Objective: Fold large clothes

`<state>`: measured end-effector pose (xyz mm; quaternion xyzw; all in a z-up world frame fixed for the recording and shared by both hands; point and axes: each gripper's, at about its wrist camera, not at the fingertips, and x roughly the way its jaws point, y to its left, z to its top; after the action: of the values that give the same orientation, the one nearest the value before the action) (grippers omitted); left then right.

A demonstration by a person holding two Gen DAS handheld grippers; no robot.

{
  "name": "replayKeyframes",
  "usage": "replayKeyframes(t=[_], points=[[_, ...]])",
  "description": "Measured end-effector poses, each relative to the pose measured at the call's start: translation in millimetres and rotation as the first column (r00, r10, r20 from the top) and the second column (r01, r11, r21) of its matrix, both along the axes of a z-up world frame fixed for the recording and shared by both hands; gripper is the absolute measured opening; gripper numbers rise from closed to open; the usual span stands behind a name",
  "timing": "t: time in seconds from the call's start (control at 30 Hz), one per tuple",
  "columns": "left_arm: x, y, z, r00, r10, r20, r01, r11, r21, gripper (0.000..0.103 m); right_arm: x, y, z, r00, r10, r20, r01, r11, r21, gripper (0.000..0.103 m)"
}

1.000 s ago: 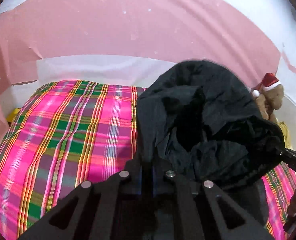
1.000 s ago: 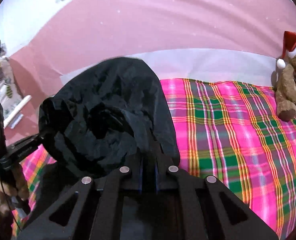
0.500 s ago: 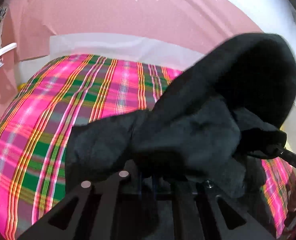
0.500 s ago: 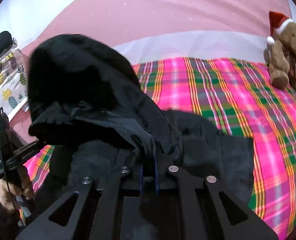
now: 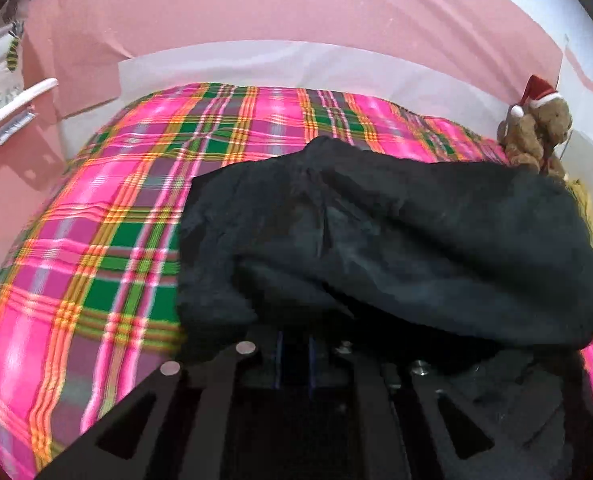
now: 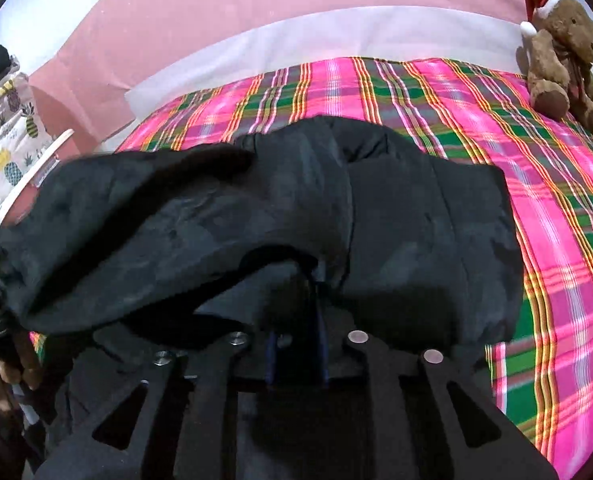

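While both handheld grippers point down at a bed, a large black garment covers their fingertips. Nearest in the left wrist view, the left gripper has its jaws nearly closed, the two blue-edged fingers a narrow slot apart, with the garment's edge bunched over and into them, so it appears clamped on the cloth. In the right wrist view the right gripper shows a slightly wider gap; its jaws have just been opening, cloth lies between and over the tips, and whether the pads press it cannot be told. At the left edge of that view, a hand grips the other tool's handle. Beyond the grippers, the garment lies spread in a rumpled heap on the pink and green plaid bedspread. Past the garment, at the bedspread's far right corner, sits a brown teddy bear in a Santa hat. Behind the bedspread runs a white band, then a pink wall.
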<state>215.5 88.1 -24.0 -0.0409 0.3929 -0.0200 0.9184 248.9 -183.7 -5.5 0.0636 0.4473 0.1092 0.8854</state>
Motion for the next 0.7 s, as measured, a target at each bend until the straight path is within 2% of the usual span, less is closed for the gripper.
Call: replayKeyframes(t=[0.17,0.23,0.27,0.3,0.53,0.7], points=[[-21.6,1.9,7.5,1.000,0.006,0.015,-0.006,0.999,0.045,0.015,-17.7,-7.0,-4.5,1.000,0.000,-0.027,0.001,1.000,0.025,0.022],[-29.6,0.4,15.2,0.999,0.002,0.034,-0.004,0.998,0.062,0.026,-25.2,-7.4,-2.1,1.000,-0.002,-0.025,0.003,0.999,0.034,0.030],[-32.6,0.1,19.3,0.999,0.004,0.045,-0.007,0.998,0.067,0.035,-29.1,-9.1,0.3,1.000,-0.004,-0.025,0.005,0.999,0.044,0.039],[-35.2,-0.2,23.8,0.998,0.004,0.058,-0.008,0.998,0.067,0.041,-30.1,-9.7,1.5,1.000,-0.006,-0.026,0.007,0.999,0.049,0.044],[-29.7,-14.3,47.7,0.992,-0.045,0.120,0.035,0.996,0.081,0.043,-37.5,-9.6,21.8,1.000,-0.027,0.013,0.026,0.997,0.074,0.044],[-22.1,-30.1,48.9,0.989,-0.076,0.129,0.064,0.994,0.094,0.044,-32.1,15.6,38.9,0.997,0.028,0.074,-0.034,0.996,0.081,0.044]])
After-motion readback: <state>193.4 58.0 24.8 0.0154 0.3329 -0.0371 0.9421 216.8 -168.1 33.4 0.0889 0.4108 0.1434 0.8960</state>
